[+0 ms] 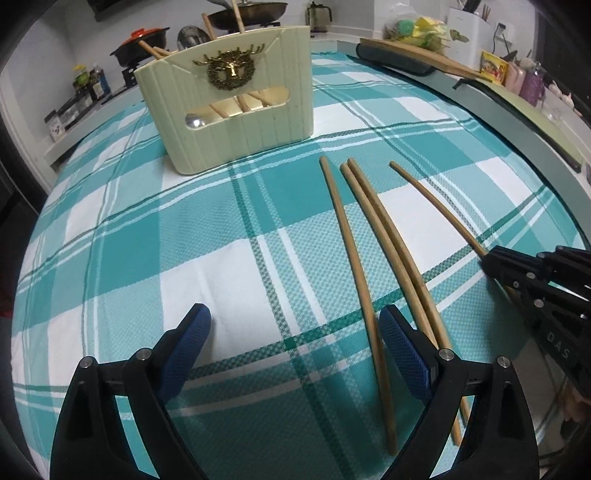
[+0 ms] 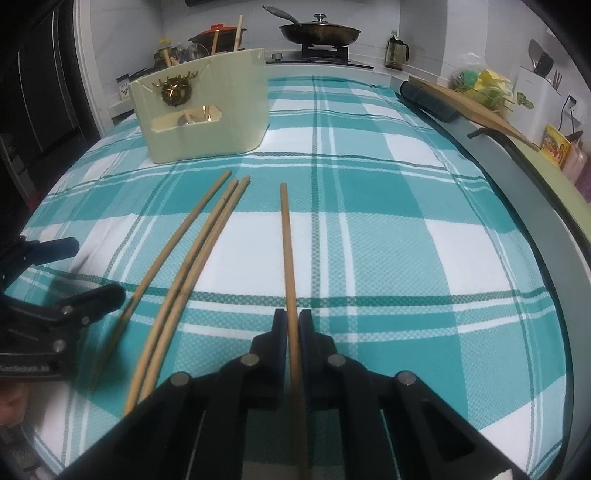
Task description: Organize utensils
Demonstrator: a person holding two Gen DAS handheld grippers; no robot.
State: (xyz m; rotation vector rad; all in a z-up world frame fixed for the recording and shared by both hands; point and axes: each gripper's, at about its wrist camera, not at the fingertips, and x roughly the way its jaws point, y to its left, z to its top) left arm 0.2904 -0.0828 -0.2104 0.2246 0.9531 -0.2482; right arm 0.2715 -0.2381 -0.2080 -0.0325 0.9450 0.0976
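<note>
Now right gripper [image 2: 291, 325] is squeezing 1 stick [image 2: 287, 251]; left gripper [image 1: 295, 332] is hanging wide open w/ nothing, both near holder [image 1: 225, 107].

I note a teal-and-white checked tablecloth [image 2: 388, 229] covering the worktop. Behind it, on the stove, I see a dark frying pan with a glass lid [image 2: 320, 32]; to its left sits a black pot with an orange lid [image 2: 218, 32]. A dark jug [image 2: 396, 53] stands right of the pan. Along the right edge I record a wooden cutting board [image 2: 476, 107] and a plastic bag of yellow and green items [image 2: 480, 83].
</note>
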